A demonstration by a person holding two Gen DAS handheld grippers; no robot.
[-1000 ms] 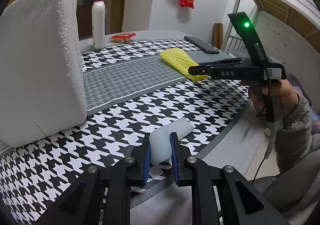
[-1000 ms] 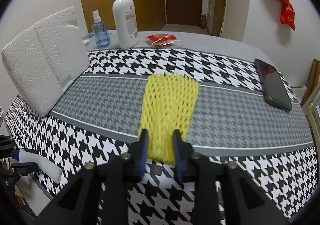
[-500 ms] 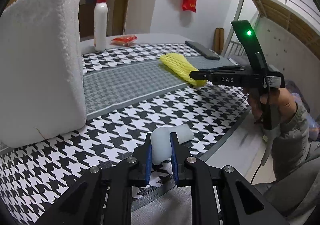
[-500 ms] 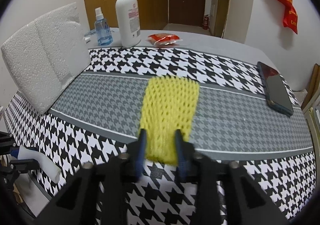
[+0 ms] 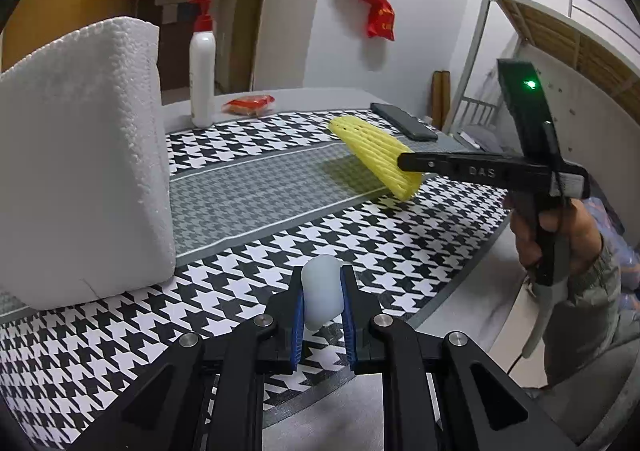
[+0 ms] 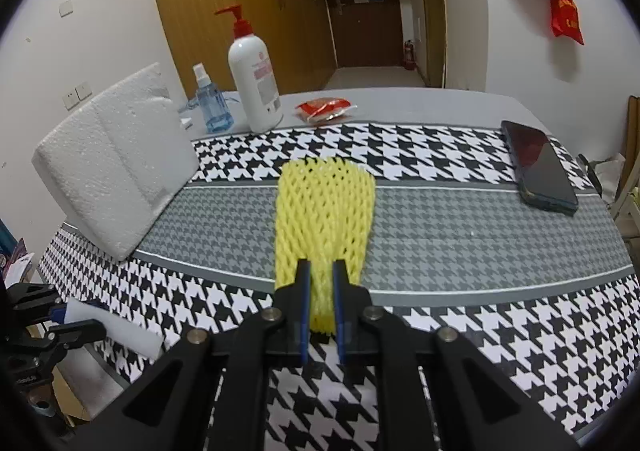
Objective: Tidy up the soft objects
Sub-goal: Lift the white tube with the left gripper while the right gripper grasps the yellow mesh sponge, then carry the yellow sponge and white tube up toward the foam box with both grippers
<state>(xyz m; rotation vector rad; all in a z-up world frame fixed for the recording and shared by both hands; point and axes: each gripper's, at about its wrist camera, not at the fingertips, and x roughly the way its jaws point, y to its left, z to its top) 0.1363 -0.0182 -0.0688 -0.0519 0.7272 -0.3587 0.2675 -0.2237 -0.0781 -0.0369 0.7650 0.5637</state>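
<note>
**A:** Yellow foam net (image 6: 324, 211): item one. Location: lying over the grey band of the houndstooth cloth (image 6: 460, 239), near end pinched in the right gripper (image 6: 321, 307), whose jaws have just closed on it. The left wrist view shows that end lifted clear, far end trailing toward twelve o'clock.

**B:** Handling?

**A:** Judged very light, limp, springy mesh; it squashes under the pads. Take it at an end, as here; a middle hold would probably fold it.

**B:** Item two?

**A:** White foam piece (image 5: 322, 291): clamped in the left gripper (image 5: 322, 303), at the cloth's near edge. Soft, likely weightless; whether it clears the cloth I cannot tell.

**B:** Surroundings?

**A:** White foam block (image 6: 116, 167) at ten o'clock, pump bottle (image 6: 254, 87) and spray bottle (image 6: 210, 103) at eleven, phone (image 6: 540, 167) at two. Cloth flat, unlikely to snag.
</note>
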